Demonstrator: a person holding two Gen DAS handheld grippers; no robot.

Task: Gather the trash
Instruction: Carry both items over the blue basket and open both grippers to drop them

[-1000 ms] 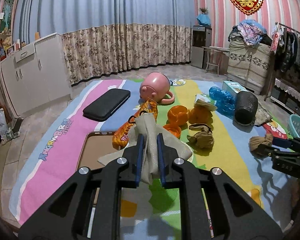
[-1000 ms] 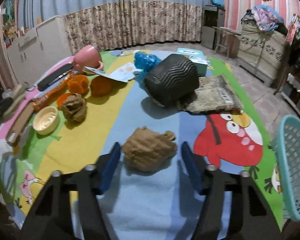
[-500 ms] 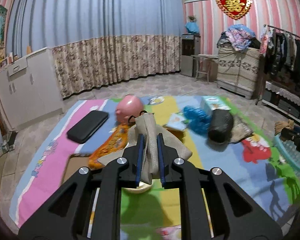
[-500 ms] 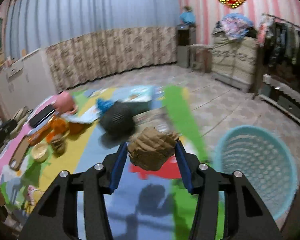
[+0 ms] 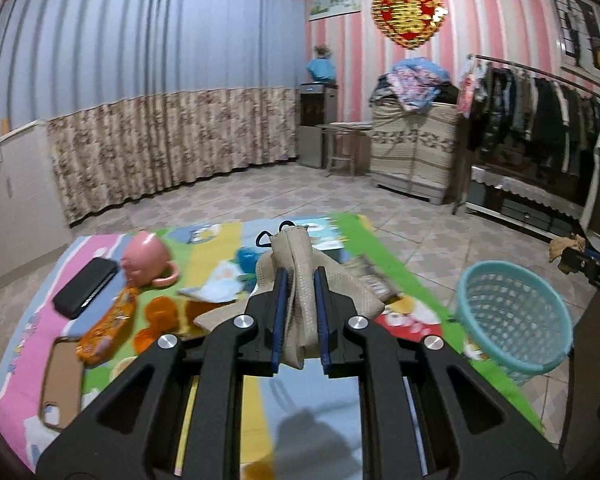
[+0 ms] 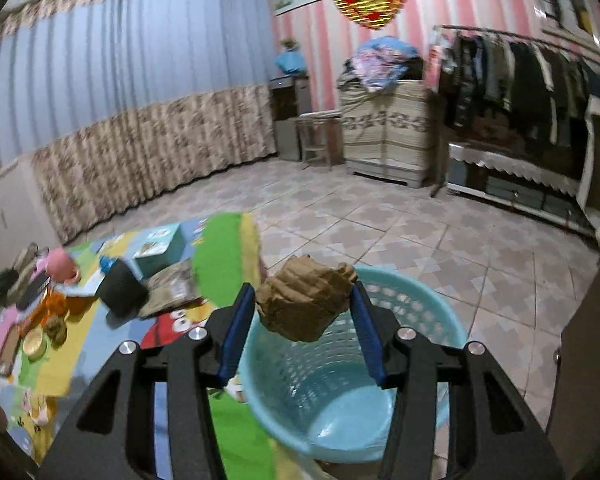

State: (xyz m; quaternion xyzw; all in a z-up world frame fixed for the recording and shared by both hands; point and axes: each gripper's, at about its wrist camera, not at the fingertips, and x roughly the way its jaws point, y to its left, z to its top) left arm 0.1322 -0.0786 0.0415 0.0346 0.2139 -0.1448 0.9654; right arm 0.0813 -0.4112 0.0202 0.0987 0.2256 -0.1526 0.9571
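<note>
**Both tools carry trash, the right one above the basket**

The right tool (image 6: pixel 303 312) is clenched on a crumpled brown paper wad (image 6: pixel 305 305), its blue pads (image 6: pixel 236 328) pressing the wad from either side. The wad hangs in the air directly above the open mouth of the turquoise plastic basket (image 6: pixel 424 322), which stands on the tiled floor just under and ahead of this tool, beside the edge of the colourful play mat (image 6: pixel 220 256).

The left tool (image 5: pixel 299 312) is clenched on a folded beige cloth-like scrap (image 5: pixel 300 280), nipped tightly between its narrow-set pads; the scrap sticks up past the fingertips and droops to both sides. From this tool the basket (image 5: pixel 512 320) sits off to the right, well apart, with the right tool's wad (image 5: pixel 566 246) just visible beyond it.

Ahead and left of the left tool, on the mat (image 5: pixel 100 364), lie a pink mug (image 5: pixel 146 258) on its side, a black case (image 5: pixel 86 287), an orange snack wrapper (image 5: pixel 108 330) and a phone case (image 5: pixel 60 384). A black ribbed container (image 6: pixel 120 292) lies left of the right tool.
</note>
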